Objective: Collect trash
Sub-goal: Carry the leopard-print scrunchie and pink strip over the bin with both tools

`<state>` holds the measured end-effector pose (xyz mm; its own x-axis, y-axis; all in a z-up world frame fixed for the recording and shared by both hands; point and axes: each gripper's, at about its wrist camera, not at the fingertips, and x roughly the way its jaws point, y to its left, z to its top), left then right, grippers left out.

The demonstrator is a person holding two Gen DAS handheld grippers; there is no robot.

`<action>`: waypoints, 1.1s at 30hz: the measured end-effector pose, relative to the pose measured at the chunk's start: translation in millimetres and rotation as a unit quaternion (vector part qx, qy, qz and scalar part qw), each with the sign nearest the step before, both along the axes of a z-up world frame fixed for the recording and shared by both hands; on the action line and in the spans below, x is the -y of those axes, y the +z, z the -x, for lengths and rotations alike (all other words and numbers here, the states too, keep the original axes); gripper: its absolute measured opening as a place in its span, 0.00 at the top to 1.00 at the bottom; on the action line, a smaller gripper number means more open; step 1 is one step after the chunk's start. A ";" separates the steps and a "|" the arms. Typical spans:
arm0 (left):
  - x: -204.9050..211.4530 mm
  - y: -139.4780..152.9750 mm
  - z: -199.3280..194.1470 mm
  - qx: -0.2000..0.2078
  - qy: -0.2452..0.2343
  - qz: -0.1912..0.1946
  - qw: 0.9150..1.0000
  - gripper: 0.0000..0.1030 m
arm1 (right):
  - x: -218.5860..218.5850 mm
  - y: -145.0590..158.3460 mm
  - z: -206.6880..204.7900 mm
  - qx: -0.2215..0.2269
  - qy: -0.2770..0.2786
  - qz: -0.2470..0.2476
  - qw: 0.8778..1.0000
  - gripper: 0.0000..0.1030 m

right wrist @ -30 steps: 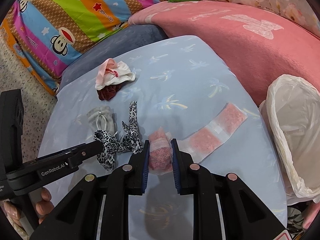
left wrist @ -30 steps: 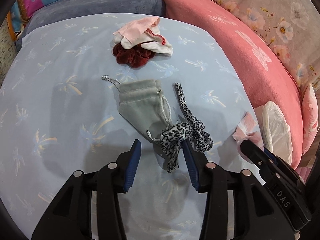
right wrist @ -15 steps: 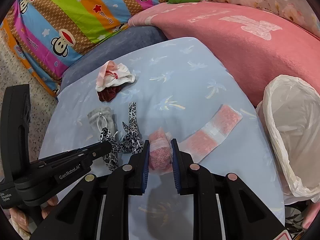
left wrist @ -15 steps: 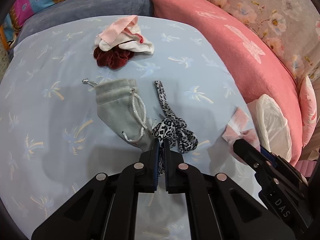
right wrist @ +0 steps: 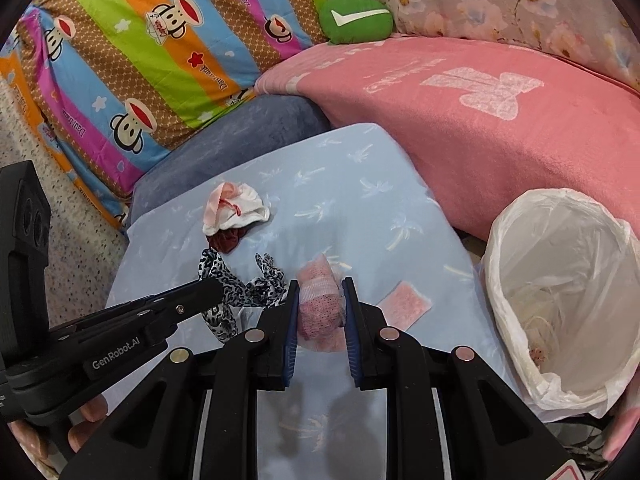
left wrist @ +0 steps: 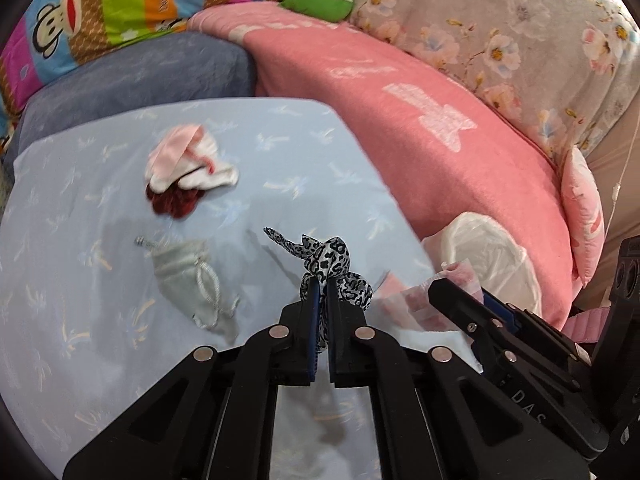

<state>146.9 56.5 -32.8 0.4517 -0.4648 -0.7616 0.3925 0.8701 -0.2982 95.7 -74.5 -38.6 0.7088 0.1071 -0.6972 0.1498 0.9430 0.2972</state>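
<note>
left gripper [left wrist: 320, 286]: my fingers are clamped tight on the leopard-print fabric strip [left wrist: 328, 258], knot bunched right at the tips, one tail sticking out up and left, all of it lifted clear of the sheet
right gripper [right wrist: 320, 300]: my fingers are squeezed on the rolled pink-and-white wrapper [right wrist: 320, 304], roll stands roughly upright between the pads; a flat tail of it hangs out to the right, just off the sheet
trash bag [right wrist: 560, 280]: white plastic, mouth open, sits off the right edge of the bed beside the pink blanket; some white scrap and a small pink bit inside, can't tell what
blue sheet [left wrist: 72, 280]: pale blue with palm print, covers the surface under both my grippers
grey drawstring pouch [left wrist: 188, 280]: lying flat on the sheet left of my left gripper, cord looped over it, apart from the strip; blurred
pink-and-white cloth [left wrist: 188, 164]: crumpled further back on the sheet, resting partly on top of a dark red scrunchie [left wrist: 174, 202]
pink blanket [left wrist: 440, 140]: bulky fold running along the far right side of the sheet
striped monkey-print cushion [right wrist: 140, 60]: propped at the back left
green round cushion [right wrist: 356, 18]: on top of the blanket edge at the back
my hand: fingertips visible under the left gripper's handle in the right wrist view
</note>
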 end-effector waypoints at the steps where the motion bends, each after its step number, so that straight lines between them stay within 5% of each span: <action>1: 5.0 5.1 -0.7 0.005 -0.005 0.002 1.000 0.97 | 4.3 5.0 1.2 0.006 -0.004 0.000 1.000 0.81; 16: 106.2 57.4 6.5 0.062 -0.096 0.014 0.993 0.97 | 100.6 67.3 36.4 0.072 -0.097 0.014 0.993 0.81; 33: 199.9 59.4 28.7 0.050 -0.173 0.004 0.984 0.96 | 191.0 66.7 86.7 0.079 -0.197 0.009 0.977 0.81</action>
